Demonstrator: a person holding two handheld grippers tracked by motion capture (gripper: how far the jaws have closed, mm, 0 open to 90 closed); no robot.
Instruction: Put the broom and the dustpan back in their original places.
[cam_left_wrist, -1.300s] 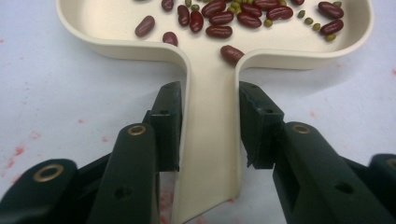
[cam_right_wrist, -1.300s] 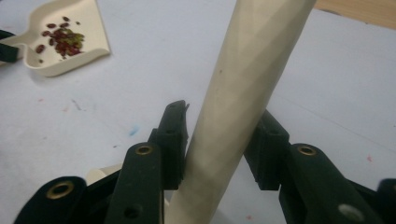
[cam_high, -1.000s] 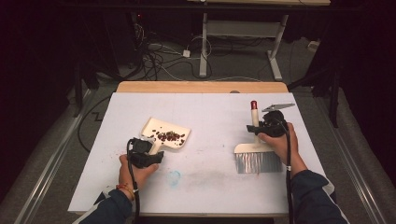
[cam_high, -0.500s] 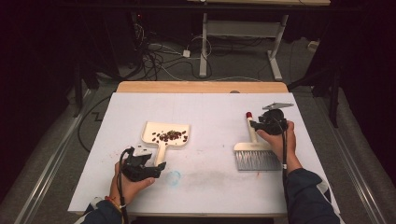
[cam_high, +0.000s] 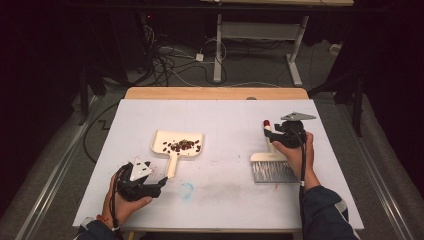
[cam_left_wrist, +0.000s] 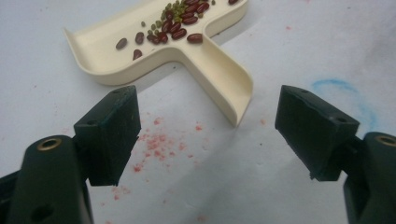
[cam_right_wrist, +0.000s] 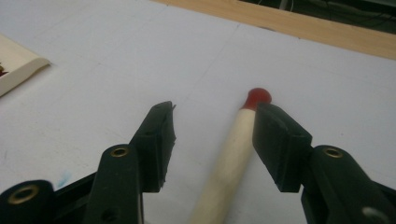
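Observation:
A cream dustpan (cam_high: 177, 145) lies left of centre on the white table, holding dark red beans (cam_high: 182, 145), its handle pointing toward me. My left gripper (cam_high: 161, 183) sits just short of that handle, open and holding nothing. Seen from the left gripper view, the dustpan (cam_left_wrist: 210, 60) and its beans (cam_left_wrist: 180, 25) lie ahead of the open left gripper (cam_left_wrist: 210, 112). A brush (cam_high: 272, 170) lies flat at the right, and my right gripper (cam_high: 270, 131) stands open around its handle. In the right gripper view the red-tipped handle (cam_right_wrist: 231, 149) runs between the spread jaws, close to the right one.
A wooden strip (cam_high: 215, 93) edges the table's far side. A blue ring mark (cam_high: 186, 190) and red specks (cam_left_wrist: 156, 149) stain the white surface near the left gripper. Cables and a desk frame (cam_high: 218, 50) stand on the floor beyond.
My left gripper has let go of the dustpan handle and drawn back toward me. The brush now lies flat, with the right gripper's jaws apart around its handle.

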